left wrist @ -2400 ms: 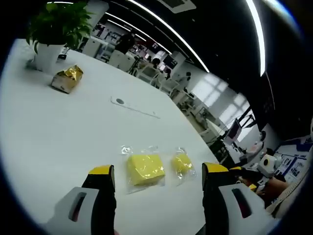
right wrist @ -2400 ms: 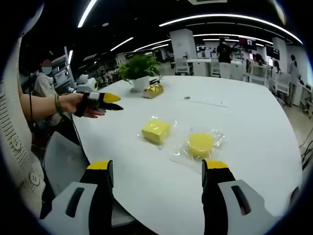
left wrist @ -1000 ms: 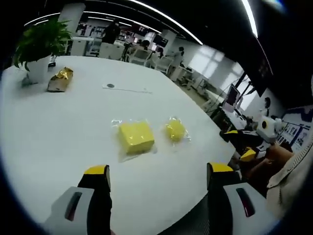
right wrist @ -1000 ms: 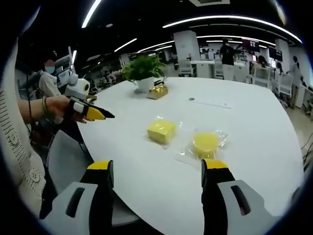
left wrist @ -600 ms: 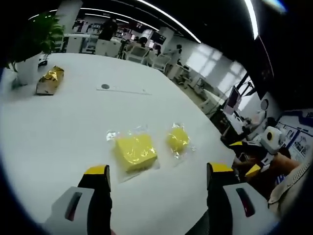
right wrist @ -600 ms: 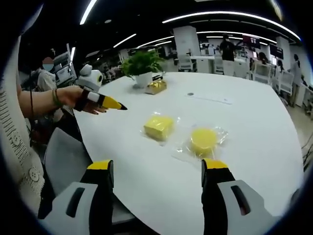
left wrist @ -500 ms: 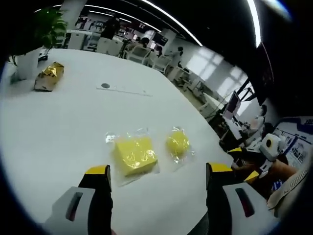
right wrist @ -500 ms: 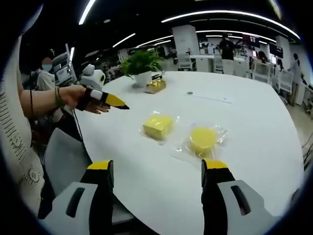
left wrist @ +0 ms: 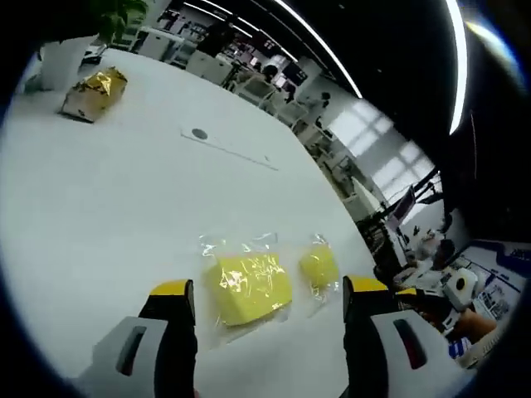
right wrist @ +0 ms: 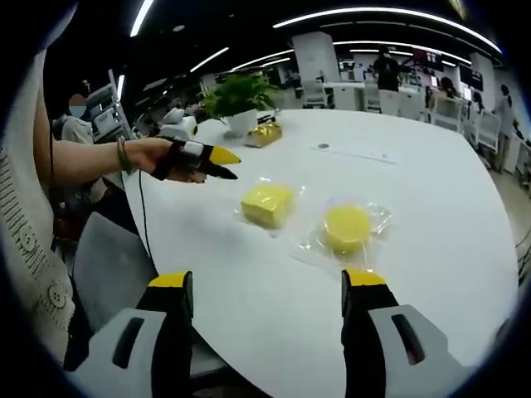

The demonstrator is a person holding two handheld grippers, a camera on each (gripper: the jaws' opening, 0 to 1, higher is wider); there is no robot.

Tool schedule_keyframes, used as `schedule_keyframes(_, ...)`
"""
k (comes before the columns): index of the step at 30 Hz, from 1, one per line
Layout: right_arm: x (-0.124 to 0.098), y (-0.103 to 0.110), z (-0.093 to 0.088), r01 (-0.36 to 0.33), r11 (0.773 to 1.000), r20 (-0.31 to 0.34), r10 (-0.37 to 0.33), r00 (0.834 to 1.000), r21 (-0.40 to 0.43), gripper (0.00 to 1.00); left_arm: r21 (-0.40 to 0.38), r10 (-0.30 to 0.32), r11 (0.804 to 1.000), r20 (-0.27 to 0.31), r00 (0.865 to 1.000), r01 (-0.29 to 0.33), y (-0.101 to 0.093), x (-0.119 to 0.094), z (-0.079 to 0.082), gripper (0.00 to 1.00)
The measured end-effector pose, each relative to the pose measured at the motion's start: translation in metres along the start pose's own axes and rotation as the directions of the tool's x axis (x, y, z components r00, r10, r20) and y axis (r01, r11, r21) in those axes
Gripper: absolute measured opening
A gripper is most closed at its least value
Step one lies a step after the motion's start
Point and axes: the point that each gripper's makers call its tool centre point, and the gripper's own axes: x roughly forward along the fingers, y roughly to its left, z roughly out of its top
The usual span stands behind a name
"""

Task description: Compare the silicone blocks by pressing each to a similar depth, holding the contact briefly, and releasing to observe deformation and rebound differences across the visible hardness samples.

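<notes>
Two yellow silicone samples are lying on the white bench, each inside its own clear wrapper. In the left gripper view, the square block is sitting between your jaws and just ahead of them, and the round block is lying just beside it, nearer the bench edge that is curving past on that side. In the right gripper view, the square block and the round block are resting side by side, apart from each other, well in from the near rim of the bench.

You are holding the left hand-held gripper released, its yellow-tipped jaws spread wide and touching nothing. The right hand-held gripper is likewise standing released, jaws wide, hovering above the near rim with bare white surface between its tips and the samples.

From the right gripper view, your other hand is reaching in over the bench's side edge with the left hand-held gripper, its yellow tips pointing toward the square block and stopping short of it.

Plenty of open bench is stretching beyond the samples. At the far end, a gold-wrapped packet is sitting near a potted plant, well apart from the blocks. A small round inset is showing in the surface mid-bench.
</notes>
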Motion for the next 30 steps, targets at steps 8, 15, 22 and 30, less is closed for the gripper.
schedule_keyframes(8, 0.007, -0.006, -0.003, -0.002, 1.000, -0.028, 0.002, 1.000, 0.005, 0.67, -0.107, 0.000, 0.994, 0.003, 1.000, 0.000, 0.021, 0.021, 0.008, 0.63)
schedule_keyframes(15, 0.012, -0.010, -0.007, 0.004, 1.000, -0.046, -0.003, 0.999, 0.016, 0.67, -0.143, 0.016, 0.990, -0.018, 1.000, -0.018, 0.039, 0.039, 0.006, 0.61)
schedule_keyframes(22, 0.016, -0.012, -0.012, 0.005, 1.000, -0.065, -0.003, 0.998, 0.028, 0.67, -0.230, -0.022, 0.973, -0.001, 1.000, 0.021, 0.045, 0.048, 0.008, 0.51)
schedule_keyframes(30, 0.019, -0.013, -0.018, 0.003, 0.999, -0.086, 0.000, 0.996, 0.040, 0.67, -0.285, -0.064, 0.957, -0.003, 0.998, 0.060, 0.043, 0.055, 0.004, 0.34)
